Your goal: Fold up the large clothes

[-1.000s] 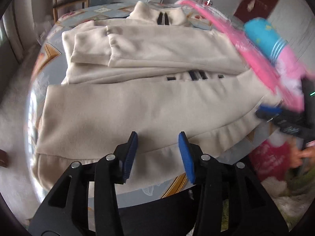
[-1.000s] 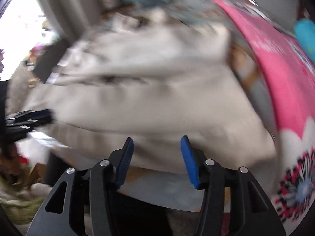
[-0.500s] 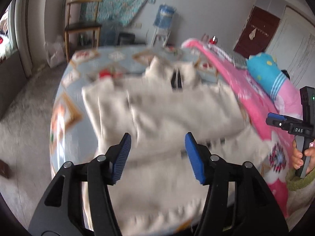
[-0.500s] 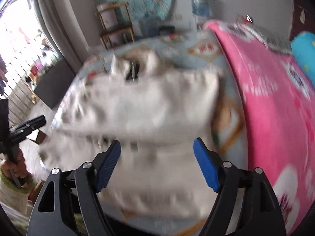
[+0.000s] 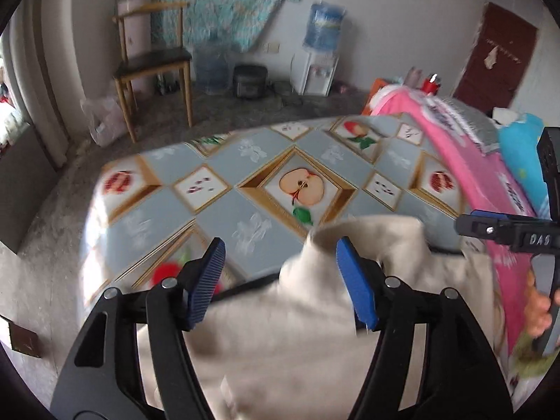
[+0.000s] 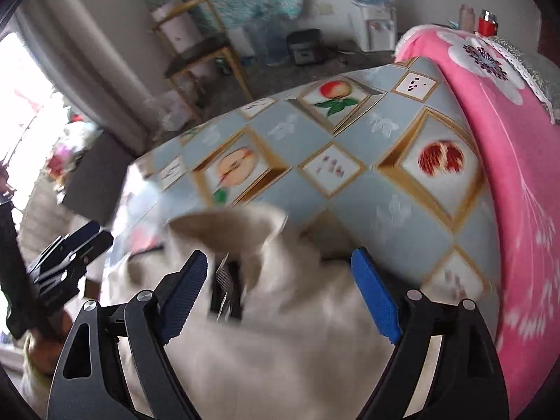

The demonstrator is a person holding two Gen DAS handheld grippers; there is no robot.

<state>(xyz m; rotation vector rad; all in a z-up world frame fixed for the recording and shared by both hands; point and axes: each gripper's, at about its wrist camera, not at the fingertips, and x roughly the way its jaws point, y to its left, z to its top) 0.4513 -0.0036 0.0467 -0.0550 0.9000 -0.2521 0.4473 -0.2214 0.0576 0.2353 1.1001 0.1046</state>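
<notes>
Both grippers stood with jaws apart and held nothing. The left gripper (image 5: 280,280) hovered over the collar end of the cream jacket (image 5: 315,343); the right gripper (image 6: 280,294) hovered over the same garment (image 6: 280,350) near its dark zip opening. The jacket lay on the near part of the surface (image 5: 224,206), its collar standing up and curled.

Probable faults from this position: a grasp taken on the collar alone would likely lift one layer and leave the rest behind, spoiling any fold. Unequal pulls by the two grippers would likely skew the garment. The oilcloth looked smooth, so the fabric could slide toward the near edge and drop off.

The surface carried a blue-grey cloth printed with framed fruit. A pink blanket (image 6: 507,112) lay along its right side. Beyond stood a wooden chair (image 5: 154,63), a water dispenser (image 5: 316,66), a dark door (image 5: 497,56) and a patterned wall hanging (image 5: 217,0).
</notes>
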